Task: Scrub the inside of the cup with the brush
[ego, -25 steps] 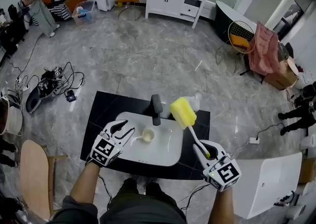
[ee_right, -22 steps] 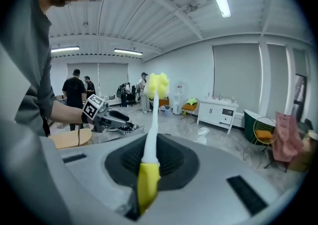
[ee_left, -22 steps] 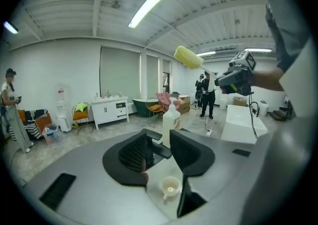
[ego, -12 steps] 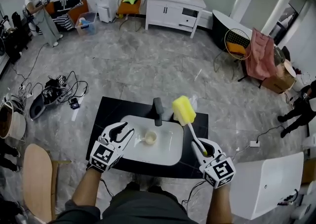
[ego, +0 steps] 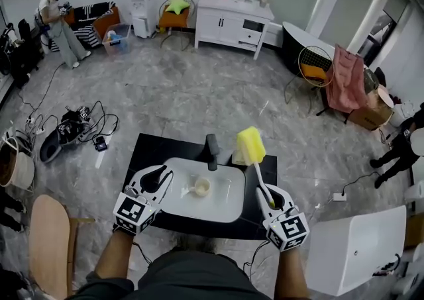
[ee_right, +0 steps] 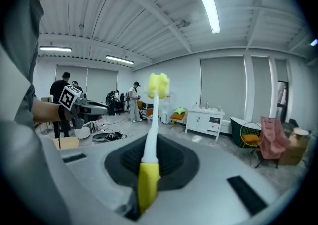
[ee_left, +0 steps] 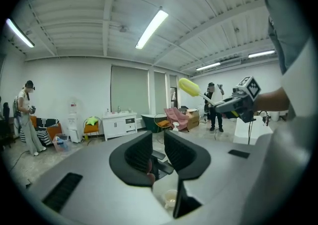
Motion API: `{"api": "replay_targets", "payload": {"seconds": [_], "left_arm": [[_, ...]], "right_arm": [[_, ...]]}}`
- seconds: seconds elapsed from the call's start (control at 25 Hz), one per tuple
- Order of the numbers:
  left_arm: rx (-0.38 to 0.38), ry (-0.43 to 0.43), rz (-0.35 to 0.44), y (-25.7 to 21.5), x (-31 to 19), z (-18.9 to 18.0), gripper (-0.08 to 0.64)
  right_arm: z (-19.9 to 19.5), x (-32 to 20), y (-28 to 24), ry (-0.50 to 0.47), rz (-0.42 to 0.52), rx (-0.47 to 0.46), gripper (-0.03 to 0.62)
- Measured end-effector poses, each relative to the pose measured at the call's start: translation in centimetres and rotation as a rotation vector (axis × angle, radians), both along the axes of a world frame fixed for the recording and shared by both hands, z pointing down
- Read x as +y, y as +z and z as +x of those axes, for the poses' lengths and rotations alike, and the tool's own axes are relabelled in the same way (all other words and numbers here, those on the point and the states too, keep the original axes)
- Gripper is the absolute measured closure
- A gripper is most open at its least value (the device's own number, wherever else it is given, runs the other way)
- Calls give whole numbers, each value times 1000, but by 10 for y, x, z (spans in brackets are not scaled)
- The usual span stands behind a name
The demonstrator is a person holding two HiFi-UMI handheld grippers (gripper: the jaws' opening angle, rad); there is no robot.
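At the near left, the left gripper (ego: 159, 177) hovers above the left edge of the white sink (ego: 225, 210) that sits in the black desk (ego: 142, 150); its jaws have just been closing and now stand a narrow gap apart with nothing between them. The small cup (ego: 201, 188) sits on the sink floor just right of that gripper, apparently upright, though it is too small to be sure. At the near right, the right gripper (ego: 268, 198) is clamped on the yellow grip of the brush (ee_right: 150, 139), whose yellow sponge head (ego: 251, 145) points up and away over the sink's far right corner, well clear of the cup.
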State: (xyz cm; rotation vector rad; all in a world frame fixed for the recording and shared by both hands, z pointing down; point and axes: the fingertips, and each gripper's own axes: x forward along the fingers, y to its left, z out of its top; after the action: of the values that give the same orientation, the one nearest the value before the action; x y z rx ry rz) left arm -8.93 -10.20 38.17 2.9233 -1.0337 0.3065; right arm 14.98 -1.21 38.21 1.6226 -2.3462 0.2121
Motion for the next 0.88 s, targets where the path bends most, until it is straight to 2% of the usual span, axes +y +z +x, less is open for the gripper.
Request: {"api": "replay_targets", "payload": {"seconds": [0.52, 0.88], "left_arm": [[15, -43, 12, -16, 10, -9, 553], [33, -52, 23, -22, 17, -13, 557]], "right_arm": [[0, 9, 0, 70, 53, -12, 569], [0, 13, 0, 89, 72, -14, 569]]}}
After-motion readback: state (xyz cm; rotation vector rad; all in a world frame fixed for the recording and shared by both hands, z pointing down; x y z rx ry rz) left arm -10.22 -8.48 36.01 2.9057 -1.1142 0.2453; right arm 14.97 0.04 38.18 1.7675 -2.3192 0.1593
